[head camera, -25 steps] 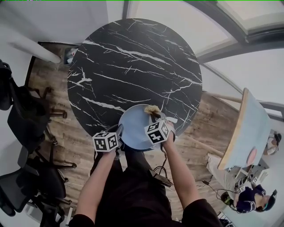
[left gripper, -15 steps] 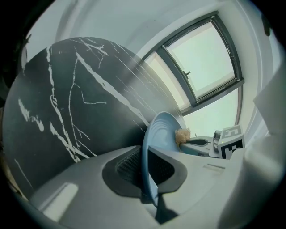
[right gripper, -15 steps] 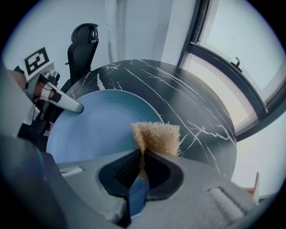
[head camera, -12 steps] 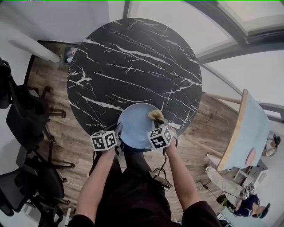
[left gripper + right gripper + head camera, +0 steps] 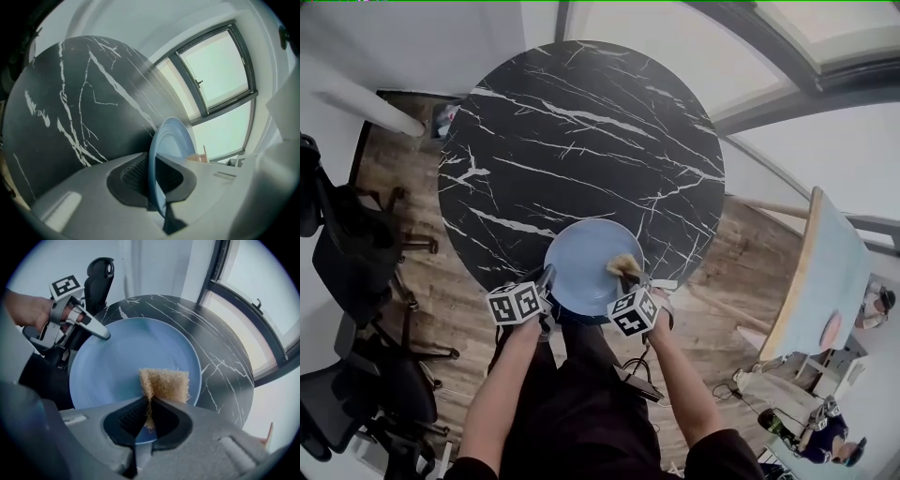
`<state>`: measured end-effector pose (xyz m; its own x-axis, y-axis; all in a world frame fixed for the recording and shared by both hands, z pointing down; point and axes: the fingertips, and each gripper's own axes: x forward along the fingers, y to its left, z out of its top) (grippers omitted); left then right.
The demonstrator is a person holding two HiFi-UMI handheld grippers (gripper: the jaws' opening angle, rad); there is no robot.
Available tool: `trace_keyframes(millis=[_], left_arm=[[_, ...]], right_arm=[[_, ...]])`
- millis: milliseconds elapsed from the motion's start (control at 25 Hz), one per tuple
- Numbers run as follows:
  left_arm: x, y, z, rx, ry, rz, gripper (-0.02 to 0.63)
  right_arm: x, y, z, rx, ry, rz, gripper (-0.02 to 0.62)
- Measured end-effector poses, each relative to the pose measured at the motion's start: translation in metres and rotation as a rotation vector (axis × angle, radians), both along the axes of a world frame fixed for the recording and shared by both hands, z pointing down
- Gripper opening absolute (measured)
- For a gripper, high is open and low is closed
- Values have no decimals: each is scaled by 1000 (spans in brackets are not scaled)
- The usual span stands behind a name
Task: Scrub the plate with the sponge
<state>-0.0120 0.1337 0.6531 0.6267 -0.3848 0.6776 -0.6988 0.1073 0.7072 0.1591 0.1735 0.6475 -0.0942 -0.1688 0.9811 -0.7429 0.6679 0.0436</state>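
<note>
Right gripper view shows the right gripper [image 5: 146, 420] pinching the sponge [image 5: 166, 384], pressed on the plate [image 5: 122, 362]; the left gripper [image 5: 153, 180] clamps the plate's near left rim

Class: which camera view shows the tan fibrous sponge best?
Right gripper view: the tan fibrous sponge is large and central, pinched by the right gripper. Head view shows it tiny; left gripper view, at most a speck.
</note>
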Motion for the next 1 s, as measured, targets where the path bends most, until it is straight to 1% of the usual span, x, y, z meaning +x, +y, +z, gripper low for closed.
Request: trace_keyframes(millis=[320,480,640,800,1000], left_arm=[[-2,1,0,-6,3,-16,31],[-4,2,0,-4,-7,-16,31],[-5,3,1,-6,-8,-22,30],[-7,5,1,-5,-7,-34,31],[-9,8,0,-10,1,-35,32]], right_arm=[[-21,30,2,-84,-54,-59,21],[-34,42,2,-110,-80,-85,21],[-48,51,3,-145,-101,-124,21],[-66,60,3,-188,-143,-147,21],[-84,65,2,-216,-161,-196,21]])
